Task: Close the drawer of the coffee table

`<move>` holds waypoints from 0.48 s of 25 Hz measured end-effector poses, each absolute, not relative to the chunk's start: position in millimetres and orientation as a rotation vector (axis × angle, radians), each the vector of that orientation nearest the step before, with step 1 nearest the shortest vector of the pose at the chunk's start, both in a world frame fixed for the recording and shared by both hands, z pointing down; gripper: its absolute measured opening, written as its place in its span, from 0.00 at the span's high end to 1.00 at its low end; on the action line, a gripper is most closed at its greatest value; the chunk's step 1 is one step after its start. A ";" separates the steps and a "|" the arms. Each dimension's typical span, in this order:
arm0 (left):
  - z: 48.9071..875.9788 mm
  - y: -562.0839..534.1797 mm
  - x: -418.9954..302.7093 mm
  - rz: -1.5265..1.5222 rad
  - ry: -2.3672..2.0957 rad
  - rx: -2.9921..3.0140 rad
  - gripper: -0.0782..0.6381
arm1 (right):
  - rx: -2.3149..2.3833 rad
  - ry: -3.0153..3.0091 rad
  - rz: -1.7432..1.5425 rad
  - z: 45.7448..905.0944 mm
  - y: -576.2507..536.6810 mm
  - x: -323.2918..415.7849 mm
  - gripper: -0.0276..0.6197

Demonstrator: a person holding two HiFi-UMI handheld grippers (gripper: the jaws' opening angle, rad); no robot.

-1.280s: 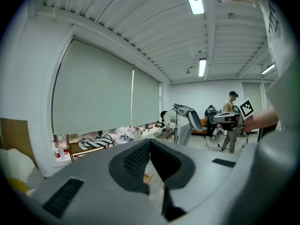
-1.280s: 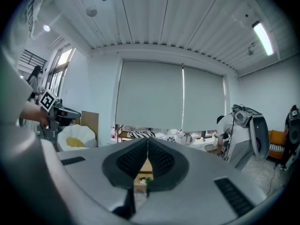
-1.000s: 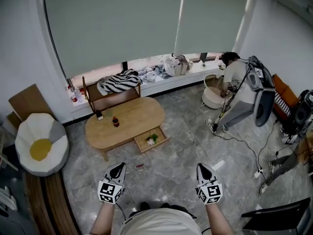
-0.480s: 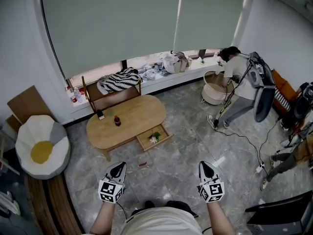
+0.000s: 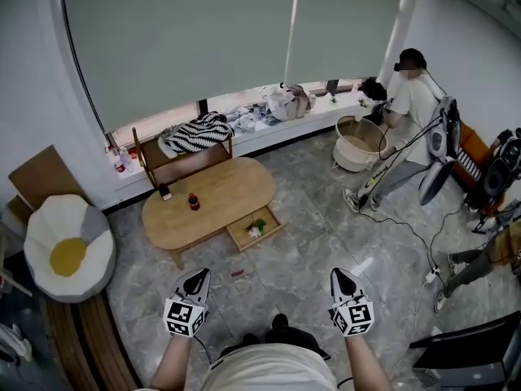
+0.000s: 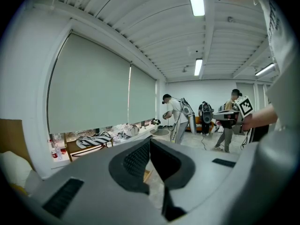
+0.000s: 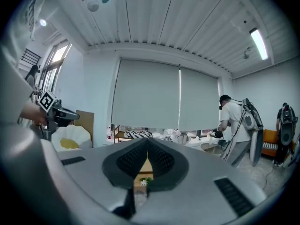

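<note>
The oval wooden coffee table [image 5: 220, 187] stands in the middle of the room, some way ahead of me. Its drawer [image 5: 254, 229] is pulled out toward me, with a small plant or flowers inside; through the right gripper's jaws the drawer [image 7: 142, 181] shows too. My left gripper [image 5: 196, 279] and right gripper [image 5: 341, 278] are held side by side near my body, well short of the table. Both are shut, with nothing between the jaws. In its own view the left gripper [image 6: 149, 140] has its tips together, and so does the right gripper [image 7: 147, 142].
A dark bottle [image 5: 194, 202] and a small black object [image 5: 165, 191] stand on the table. A wooden bench [image 5: 183, 155] with striped cloth is behind it. An egg-shaped cushion [image 5: 67, 247] lies left. A person [image 5: 407, 120] with equipment stands right, cables [image 5: 407, 235] trailing on the floor.
The person at the right has straightened up from bending over the basket. The view has shifted slightly toward the table; both grippers keep their places in the frame and stay shut.
</note>
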State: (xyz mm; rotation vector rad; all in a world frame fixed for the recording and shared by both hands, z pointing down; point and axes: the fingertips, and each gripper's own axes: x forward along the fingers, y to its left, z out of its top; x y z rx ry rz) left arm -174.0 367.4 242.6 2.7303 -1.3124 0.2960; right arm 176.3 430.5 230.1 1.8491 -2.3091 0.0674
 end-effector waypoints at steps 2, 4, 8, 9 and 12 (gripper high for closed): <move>243.1 364.3 -173.6 0.298 -1.313 2.728 0.86 | 1.850 -2.309 0.065 229.7 427.7 176.5 0.93; 243.0 360.7 -173.4 0.297 -1.316 2.722 0.86 | 1.848 -2.305 0.058 228.2 424.1 177.0 0.93; 244.4 352.4 -168.6 0.296 -1.321 2.717 0.86 | 1.846 -2.302 0.061 229.2 414.5 182.7 0.93; 245.5 350.0 -166.9 0.298 -1.323 2.715 0.86 | 1.844 -2.303 0.064 230.7 411.8 184.7 0.93; 246.9 341.6 -161.7 0.298 -1.334 2.710 0.86 | 1.839 -2.307 0.071 234.6 401.5 190.9 0.93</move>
